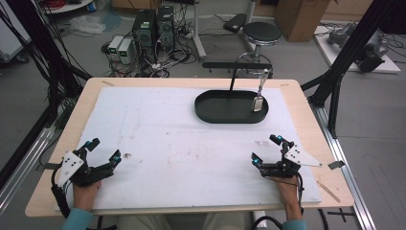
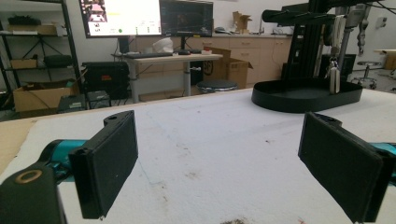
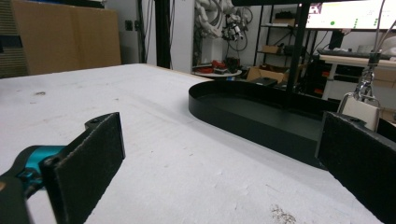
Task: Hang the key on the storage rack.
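Note:
A black oval tray (image 1: 210,112) stands at the far middle of the white mat (image 1: 182,143). A black T-shaped stand (image 1: 233,79) rises from it, and a pale tag on a metal clip (image 1: 258,103) hangs from the crossbar over the tray's right end. My left gripper (image 1: 105,149) rests at the near left of the mat, open, with nothing between its jaws. At the near right my right gripper (image 1: 265,148) is open and holds nothing. The left gripper view has its gripper (image 2: 217,158) facing the tray (image 2: 306,95) far off. Beyond the right gripper (image 3: 219,163) lie the tray (image 3: 243,116) and tag (image 3: 362,112).
A small dark speck (image 1: 127,155) lies on the mat near the left gripper. Black frame struts (image 1: 335,91) stand off the table's right edge. Behind the table are a stool (image 1: 261,33), computer towers (image 1: 153,26) with cables, and a cardboard box (image 1: 299,17).

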The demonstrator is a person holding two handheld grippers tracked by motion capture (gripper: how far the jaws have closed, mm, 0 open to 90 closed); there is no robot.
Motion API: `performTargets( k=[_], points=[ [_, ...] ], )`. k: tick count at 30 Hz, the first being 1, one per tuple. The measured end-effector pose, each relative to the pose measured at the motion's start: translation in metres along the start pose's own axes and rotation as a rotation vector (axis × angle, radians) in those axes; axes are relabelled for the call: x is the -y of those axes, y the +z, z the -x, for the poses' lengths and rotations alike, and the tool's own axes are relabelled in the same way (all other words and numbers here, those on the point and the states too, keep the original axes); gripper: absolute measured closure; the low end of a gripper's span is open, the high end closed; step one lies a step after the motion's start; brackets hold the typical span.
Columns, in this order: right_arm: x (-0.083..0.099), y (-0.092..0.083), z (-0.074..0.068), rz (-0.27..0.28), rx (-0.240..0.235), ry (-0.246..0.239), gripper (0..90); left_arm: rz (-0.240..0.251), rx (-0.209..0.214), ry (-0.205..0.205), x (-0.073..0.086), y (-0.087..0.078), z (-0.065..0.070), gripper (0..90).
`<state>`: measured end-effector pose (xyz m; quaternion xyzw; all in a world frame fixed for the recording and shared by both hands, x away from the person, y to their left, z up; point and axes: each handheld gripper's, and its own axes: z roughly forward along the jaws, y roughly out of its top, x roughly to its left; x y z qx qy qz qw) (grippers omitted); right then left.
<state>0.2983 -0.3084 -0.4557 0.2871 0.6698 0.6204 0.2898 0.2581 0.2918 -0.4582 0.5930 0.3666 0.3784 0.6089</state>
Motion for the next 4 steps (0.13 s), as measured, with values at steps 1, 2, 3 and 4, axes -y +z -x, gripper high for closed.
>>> performTargets(
  k=[1,2,3,4],
  points=[
    [0.0002,-0.0003,-0.0008,0.003,0.005,-0.002,0.7,0.000,0.000,0.000,0.0000,0.0000,0.0000,12.4],
    [0.0002,-0.0003,-0.0011,0.005,0.012,-0.005,0.7,0.004,-0.001,-0.004,0.0001,0.0001,0.0002,12.4],
    [0.0002,-0.0003,-0.0013,0.004,0.015,-0.002,0.7,0.006,0.000,-0.004,0.0001,0.0001,0.0002,12.4],
    [0.0003,-0.0006,-0.0012,0.001,0.017,0.004,0.7,0.005,0.000,-0.004,0.0001,0.0000,0.0002,12.4]
  ],
)
